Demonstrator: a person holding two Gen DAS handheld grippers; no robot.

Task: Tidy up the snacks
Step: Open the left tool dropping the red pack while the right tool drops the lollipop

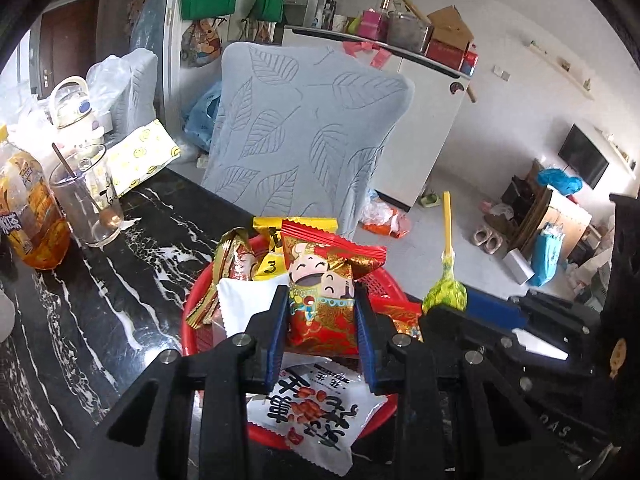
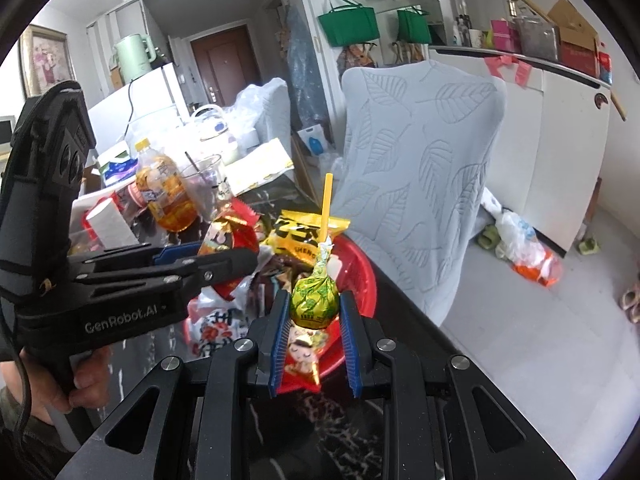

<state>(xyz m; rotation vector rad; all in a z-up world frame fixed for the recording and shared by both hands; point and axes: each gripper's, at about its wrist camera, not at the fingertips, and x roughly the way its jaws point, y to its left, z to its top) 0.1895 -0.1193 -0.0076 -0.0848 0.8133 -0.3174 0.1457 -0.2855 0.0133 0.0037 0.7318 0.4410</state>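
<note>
My left gripper [image 1: 322, 294] is shut on a red and gold snack packet [image 1: 324, 304] with cartoon faces, held over a red plastic basket [image 1: 196, 304] on the black marble table. The basket holds a white peanut packet [image 1: 316, 408], a yellow packet [image 1: 268, 264] and other wrappers. My right gripper [image 2: 314, 304] is shut on a green-wrapped lollipop [image 2: 314, 300] with a yellow stick, above the same basket [image 2: 360, 276]. The lollipop [image 1: 444, 292] also shows in the left wrist view, at the right gripper's tip. The left gripper [image 2: 224, 256] with its packet shows in the right wrist view.
A glass with a spoon [image 1: 86, 196], an amber drink bottle [image 1: 28, 212] and a kettle [image 1: 74, 108] stand at the table's left. A chair with a grey leaf-pattern cover [image 1: 304, 132] stands behind the table. A white box [image 2: 106, 222] lies near the bottle.
</note>
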